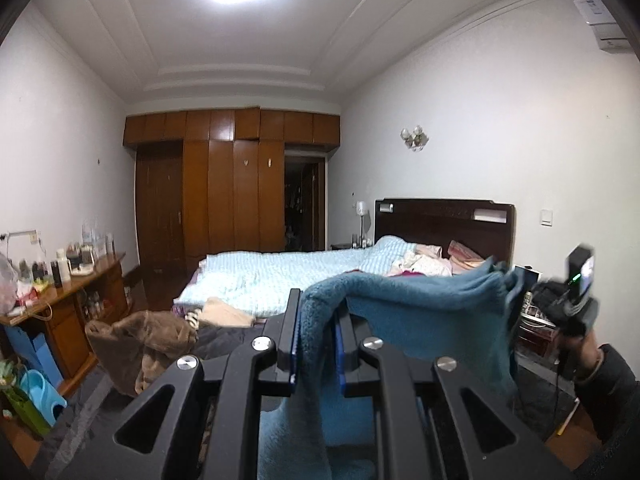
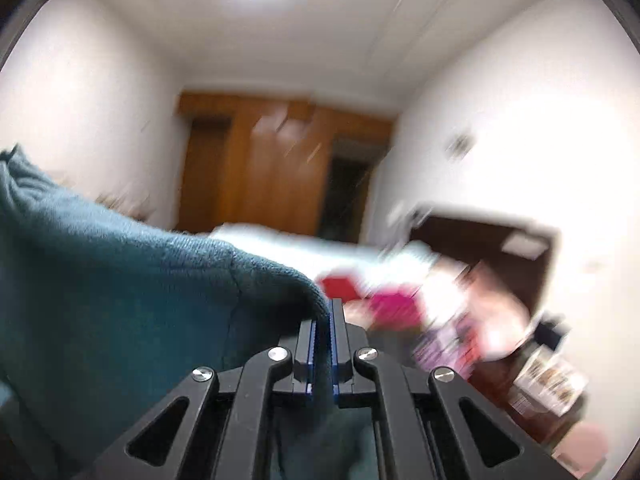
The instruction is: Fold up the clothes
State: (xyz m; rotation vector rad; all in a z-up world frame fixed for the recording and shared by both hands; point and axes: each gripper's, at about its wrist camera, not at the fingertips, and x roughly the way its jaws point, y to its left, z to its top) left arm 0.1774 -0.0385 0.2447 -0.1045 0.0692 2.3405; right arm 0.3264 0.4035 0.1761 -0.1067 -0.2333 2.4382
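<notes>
1. Left gripper: jaws clamped on a thick fleecy bunch of the teal garment. Cloth rises between the pads and also hangs down under the frame.
2. Right gripper: jaws together, pinching a thin edge of the same garment. In the left view it shows at the far right as a blurred unit, with a dark sleeve below it.
3. Garment is airborne, not on the bed. It spans the two grippers, over the near end of the bed.
4. Key relation: the long axis runs gripper to gripper, side to side across the view. From the left gripper the cloth runs out rightward; from the right gripper it runs out leftward. The top edge sags a little between them, so it's not fully taut.
5. Pose: both grippers point roughly level, toward the wardrobe. Right view is heavily motion-blurred, so that hand is moving fast.
6. My read: spread/lift phase, no fold made. Next move likely needs the hands pulled apart to flatten the edge, then lowered onto the bed.
7. Risk: the right pinch is shallow and could slip under tension.
</notes>
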